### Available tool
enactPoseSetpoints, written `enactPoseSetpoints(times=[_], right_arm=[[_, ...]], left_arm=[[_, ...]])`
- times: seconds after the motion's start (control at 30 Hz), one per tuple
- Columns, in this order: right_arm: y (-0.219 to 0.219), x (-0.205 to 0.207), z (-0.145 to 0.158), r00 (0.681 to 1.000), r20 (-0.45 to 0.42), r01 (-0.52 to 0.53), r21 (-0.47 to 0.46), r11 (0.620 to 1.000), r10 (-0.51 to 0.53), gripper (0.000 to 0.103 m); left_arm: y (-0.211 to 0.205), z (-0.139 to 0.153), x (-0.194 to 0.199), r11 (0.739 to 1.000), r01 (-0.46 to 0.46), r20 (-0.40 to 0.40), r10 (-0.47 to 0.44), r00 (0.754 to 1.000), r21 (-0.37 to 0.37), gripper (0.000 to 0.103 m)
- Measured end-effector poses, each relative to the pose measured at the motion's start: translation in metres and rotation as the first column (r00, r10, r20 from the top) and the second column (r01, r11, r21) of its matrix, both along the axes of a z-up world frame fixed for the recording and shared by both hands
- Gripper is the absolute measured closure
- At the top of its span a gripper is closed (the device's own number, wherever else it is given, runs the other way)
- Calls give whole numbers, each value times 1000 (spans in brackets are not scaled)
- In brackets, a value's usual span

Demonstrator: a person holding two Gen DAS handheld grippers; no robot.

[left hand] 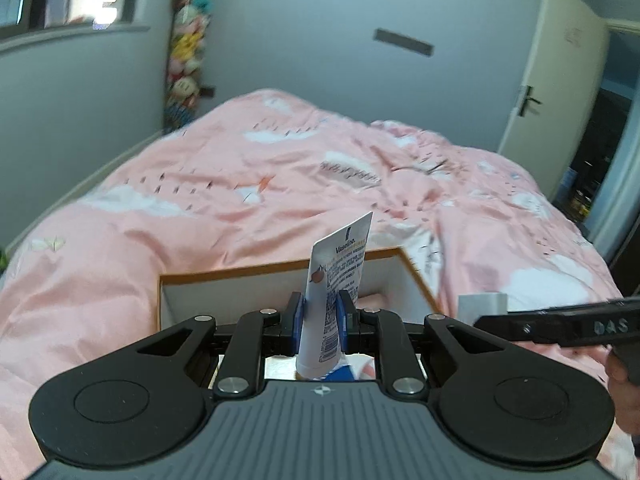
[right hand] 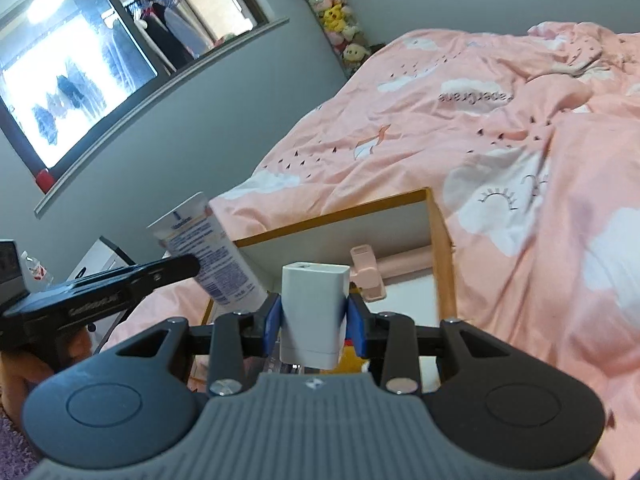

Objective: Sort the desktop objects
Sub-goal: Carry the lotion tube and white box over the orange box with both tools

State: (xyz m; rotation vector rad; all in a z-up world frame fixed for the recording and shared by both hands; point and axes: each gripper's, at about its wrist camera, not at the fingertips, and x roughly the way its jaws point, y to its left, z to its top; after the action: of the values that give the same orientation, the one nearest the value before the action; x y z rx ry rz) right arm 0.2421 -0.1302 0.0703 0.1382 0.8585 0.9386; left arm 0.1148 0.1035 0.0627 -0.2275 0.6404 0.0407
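A: Pink bedding [left hand: 208, 184] fills the room behind, and on the bed sits a white box [right hand: 442, 248] with a tan rim, open at the top

B: What's each hand carrying?

A: Left claw [left hand: 320, 316] is clamped on a white Vaseline tube [left hand: 334, 280], crimped end pointing up past the pads. Right claw [right hand: 314, 316] is clamped on a white charger block [right hand: 314, 300], standing upright between the blue pads

B: And the box relative to them?

A: Just ahead of and below both claws. A pink item [right hand: 368, 272] already lies inside, by the far wall

B: How to do this well?

A: I'd judge both loads are bound for the box. Bring each over the rim, lower it inside away from the pink item, and only then open. The two claws are close together, so go one at a time
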Motion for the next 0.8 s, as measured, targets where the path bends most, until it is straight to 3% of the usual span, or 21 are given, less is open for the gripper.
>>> enactPoseSetpoints(times=[0.33, 0.63, 0.8], right_arm=[[58, 25, -31, 997, -34, -70, -87, 994, 67, 65], [99, 46, -58, 985, -136, -115, -92, 989, 102, 65], [114, 52, -68, 984, -153, -112, -112, 987, 94, 65]], left_arm=[[26, -69, 39, 993, -111, -146, 103, 984, -46, 84], [23, -94, 42, 993, -114, -189, 117, 975, 29, 83], [24, -103, 42, 994, -105, -216, 108, 970, 28, 82]])
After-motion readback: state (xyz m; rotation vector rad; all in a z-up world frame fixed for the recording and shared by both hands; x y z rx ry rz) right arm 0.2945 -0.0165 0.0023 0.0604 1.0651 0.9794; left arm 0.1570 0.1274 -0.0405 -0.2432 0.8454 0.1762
